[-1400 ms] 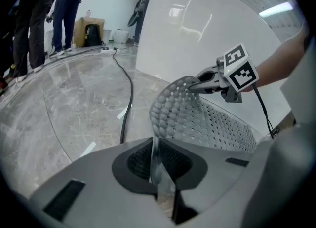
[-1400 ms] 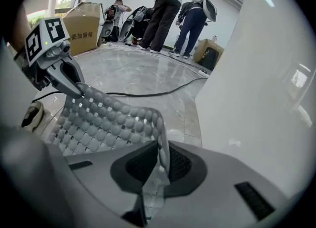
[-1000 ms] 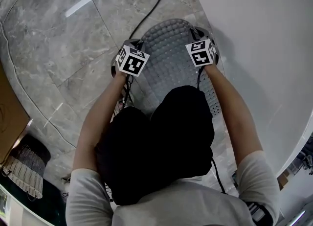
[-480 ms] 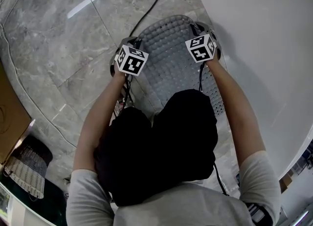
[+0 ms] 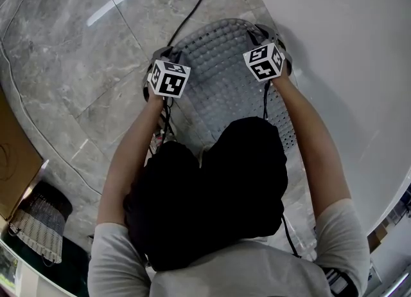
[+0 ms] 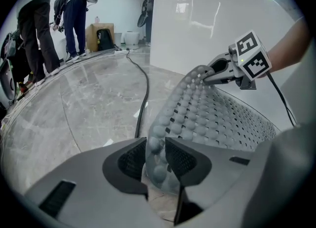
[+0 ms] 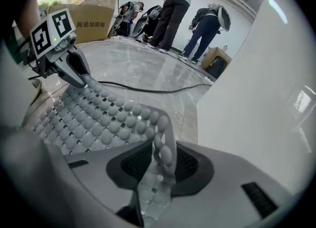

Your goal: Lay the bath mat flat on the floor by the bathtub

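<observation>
The mat (image 5: pixel 221 90) lies on the floor (image 5: pixel 77 64) just left of the tub (image 5: pixel 347 64), its far end slightly raised, with one far corner loose between the jaws of the left gripper (image 6: pixel 157 155) and the other in the right gripper (image 7: pixel 160 160), both having just been opening

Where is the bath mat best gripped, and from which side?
At the two far corners of the bath mat, coming over it from the near end. The thin edge there curls up off the floor, so jaws can straddle it.
</observation>
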